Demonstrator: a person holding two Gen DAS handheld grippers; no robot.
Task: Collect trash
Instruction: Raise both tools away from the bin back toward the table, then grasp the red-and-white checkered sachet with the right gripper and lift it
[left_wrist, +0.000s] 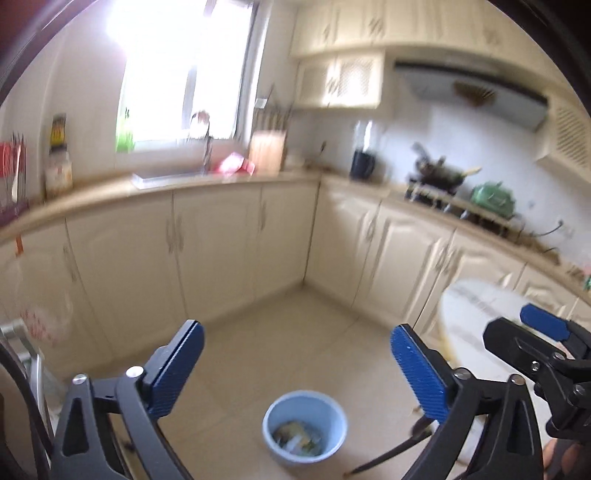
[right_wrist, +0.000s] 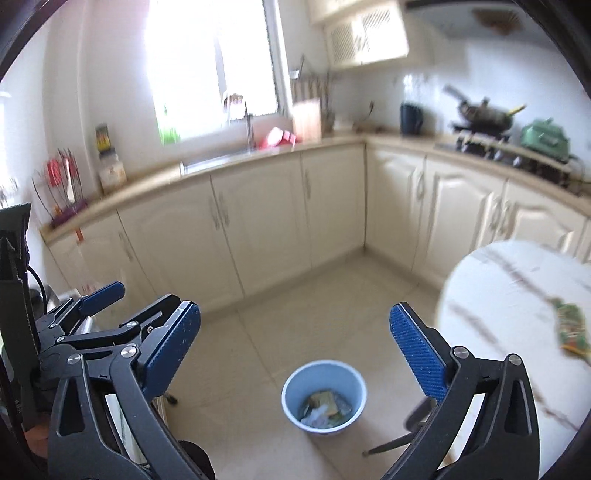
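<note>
A light blue bin (left_wrist: 334, 411) (right_wrist: 349, 384) stands on the tiled floor below both grippers, with crumpled wrappers (left_wrist: 295, 437) (right_wrist: 325, 406) lying in it. My left gripper (left_wrist: 295, 365) hangs high above the bin, open, with nothing between its blue pads. My right gripper (right_wrist: 295, 354) is also open and empty above the bin. A green and orange wrapper (right_wrist: 570, 328) lies on the round white marble table (right_wrist: 517, 288) (left_wrist: 472, 310) at the right. Each view catches one of the other gripper's fingers (left_wrist: 543, 323) (right_wrist: 103, 291) at its edge.
Cream cabinets (right_wrist: 258, 214) with a beige counter line the back and right walls. A sink (right_wrist: 218, 158) sits under the bright window. A wok on the stove (right_wrist: 484, 114) and a green pot (right_wrist: 546, 136) stand at the right. Dark table legs (right_wrist: 402, 441) reach the floor near the bin.
</note>
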